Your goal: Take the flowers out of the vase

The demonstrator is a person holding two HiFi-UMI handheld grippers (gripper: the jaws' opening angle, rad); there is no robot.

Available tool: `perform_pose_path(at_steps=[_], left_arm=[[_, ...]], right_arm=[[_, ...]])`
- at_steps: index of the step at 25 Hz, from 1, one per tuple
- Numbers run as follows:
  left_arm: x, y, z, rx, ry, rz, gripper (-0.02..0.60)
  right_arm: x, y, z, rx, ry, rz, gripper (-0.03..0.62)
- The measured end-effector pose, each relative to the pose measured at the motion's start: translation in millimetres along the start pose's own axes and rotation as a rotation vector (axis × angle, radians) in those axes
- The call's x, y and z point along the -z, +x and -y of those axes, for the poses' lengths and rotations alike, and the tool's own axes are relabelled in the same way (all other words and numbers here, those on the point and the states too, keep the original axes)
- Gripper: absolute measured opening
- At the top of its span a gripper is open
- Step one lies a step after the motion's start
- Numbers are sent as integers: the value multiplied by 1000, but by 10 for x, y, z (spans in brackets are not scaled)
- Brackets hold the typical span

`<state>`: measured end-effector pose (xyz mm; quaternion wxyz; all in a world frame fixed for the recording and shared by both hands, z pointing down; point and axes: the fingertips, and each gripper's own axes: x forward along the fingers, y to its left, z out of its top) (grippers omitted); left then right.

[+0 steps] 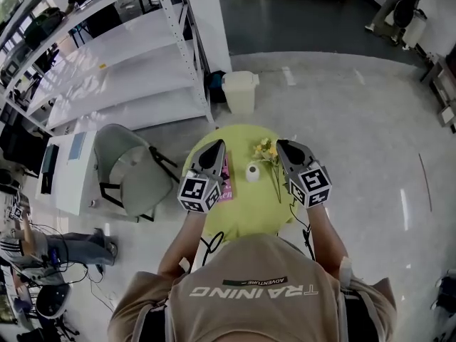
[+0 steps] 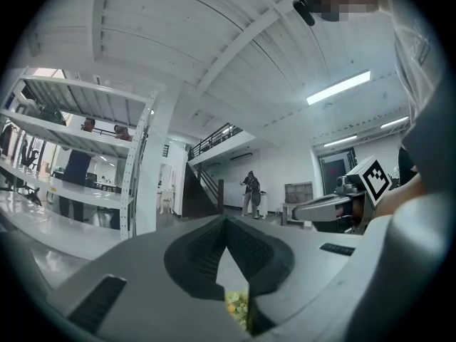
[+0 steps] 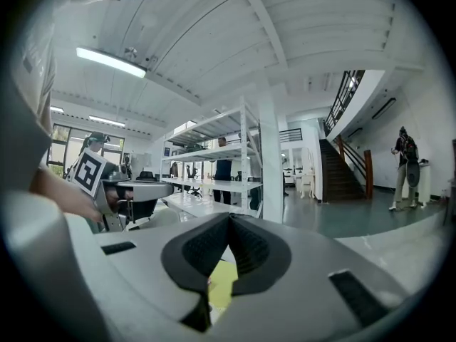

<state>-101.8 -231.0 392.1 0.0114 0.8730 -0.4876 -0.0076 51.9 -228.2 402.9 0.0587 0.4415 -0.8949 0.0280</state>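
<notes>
On the round yellow-green table [image 1: 242, 219] stands a small white vase [image 1: 252, 172]. Yellow flowers [image 1: 266, 150] lie just right of it, their stems running back toward me. My left gripper [image 1: 216, 145] hovers left of the vase, shut and empty. My right gripper [image 1: 282, 145] hovers right of the flowers, also shut and empty. In the left gripper view the jaws [image 2: 226, 221] meet at the tip, with a scrap of flowers [image 2: 237, 308] below them. In the right gripper view the jaws [image 3: 229, 218] are closed over the table [image 3: 222, 283].
A pink book [image 1: 226, 180] lies on the table left of the vase. A grey chair [image 1: 132, 169] and a white cabinet [image 1: 71, 169] stand to the left. A white bin [image 1: 240, 91] and metal shelving [image 1: 107, 55] are beyond the table.
</notes>
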Motion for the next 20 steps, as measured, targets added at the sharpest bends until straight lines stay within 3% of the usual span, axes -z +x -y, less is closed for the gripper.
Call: perform_pose_path(at_steps=[20], left_arm=[[206, -19, 108, -21, -16, -22, 2]], right_arm=[[170, -36, 16, -31, 7, -20, -3]])
